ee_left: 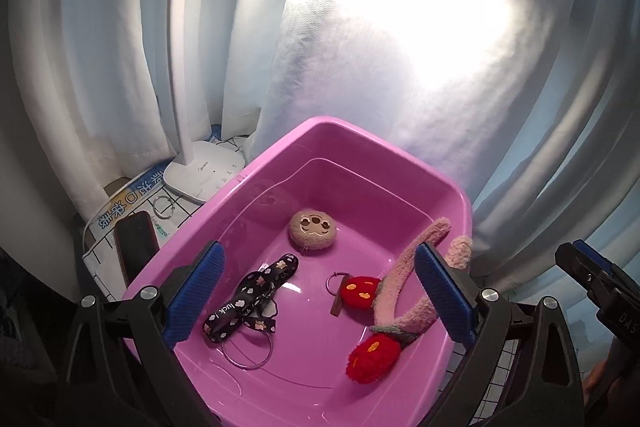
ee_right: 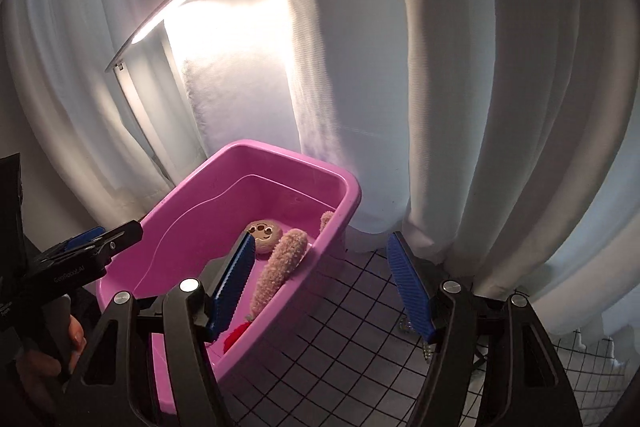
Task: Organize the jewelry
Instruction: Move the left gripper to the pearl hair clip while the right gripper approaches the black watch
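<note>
A pink plastic bin [ee_left: 436,171] holds a beige round plush charm [ee_left: 313,229], a black patterned lanyard [ee_left: 250,297] with a metal ring [ee_left: 247,353], a small red plush keychain [ee_left: 360,291] and a red strawberry plush with long pink ears [ee_left: 404,307]. My left gripper [ee_left: 320,295] is open and empty above the bin. My right gripper [ee_right: 326,285] is open and empty over the bin's right rim [ee_right: 320,251] and the gridded cloth. A small beaded piece [ee_right: 405,325] peeks out beside the right finger. The left gripper also shows in the right wrist view [ee_right: 92,243].
A white desk lamp [ee_left: 204,175] stands left of the bin, lit. A dark phone [ee_left: 136,243], a metal ring [ee_left: 162,207] and a printed packet [ee_left: 120,203] lie on the gridded cloth [ee_right: 352,331]. White curtains hang close behind.
</note>
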Tool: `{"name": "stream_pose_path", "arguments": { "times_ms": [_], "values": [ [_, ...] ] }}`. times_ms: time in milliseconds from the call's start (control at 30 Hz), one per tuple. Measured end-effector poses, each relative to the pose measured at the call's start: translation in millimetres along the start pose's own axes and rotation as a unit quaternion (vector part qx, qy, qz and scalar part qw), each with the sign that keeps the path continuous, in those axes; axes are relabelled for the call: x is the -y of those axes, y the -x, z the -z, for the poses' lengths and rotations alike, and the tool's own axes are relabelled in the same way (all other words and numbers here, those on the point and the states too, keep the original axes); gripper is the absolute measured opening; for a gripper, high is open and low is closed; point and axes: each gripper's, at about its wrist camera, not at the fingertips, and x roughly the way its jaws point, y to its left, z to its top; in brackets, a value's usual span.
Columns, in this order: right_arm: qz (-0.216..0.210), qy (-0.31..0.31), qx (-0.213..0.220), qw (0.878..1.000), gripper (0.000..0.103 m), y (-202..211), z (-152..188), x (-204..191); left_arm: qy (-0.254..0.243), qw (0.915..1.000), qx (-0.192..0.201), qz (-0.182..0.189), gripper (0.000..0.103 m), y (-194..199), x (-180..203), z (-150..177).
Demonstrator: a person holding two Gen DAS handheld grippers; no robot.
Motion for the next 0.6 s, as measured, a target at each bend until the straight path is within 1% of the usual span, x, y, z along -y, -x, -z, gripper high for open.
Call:
{"name": "stream_pose_path", "arguments": {
  "times_ms": [133,200,300,367,433,600],
  "values": [
    [0.041,-0.048,0.004,0.998,0.066,33,29,57,-0.038,0.9979,-0.001,0.052,0.094,10,59,11],
    [0.063,-0.067,-0.001,0.996,0.066,41,45,83,-0.052,0.9957,-0.005,0.076,0.095,13,87,21],
    [0.075,-0.098,-0.015,0.992,0.066,45,71,120,-0.076,0.9913,-0.019,0.106,0.095,13,128,38],
    [0.079,-0.115,-0.029,0.990,0.066,39,90,139,-0.092,0.9892,-0.028,0.111,0.095,7,152,52],
    [0.074,-0.129,-0.047,0.988,0.066,28,106,157,-0.105,0.9875,-0.039,0.111,0.095,-3,172,66],
    [0.071,-0.134,-0.098,0.984,0.066,-19,143,181,-0.114,0.9865,-0.073,0.091,0.095,-44,200,100]
  ]
}}
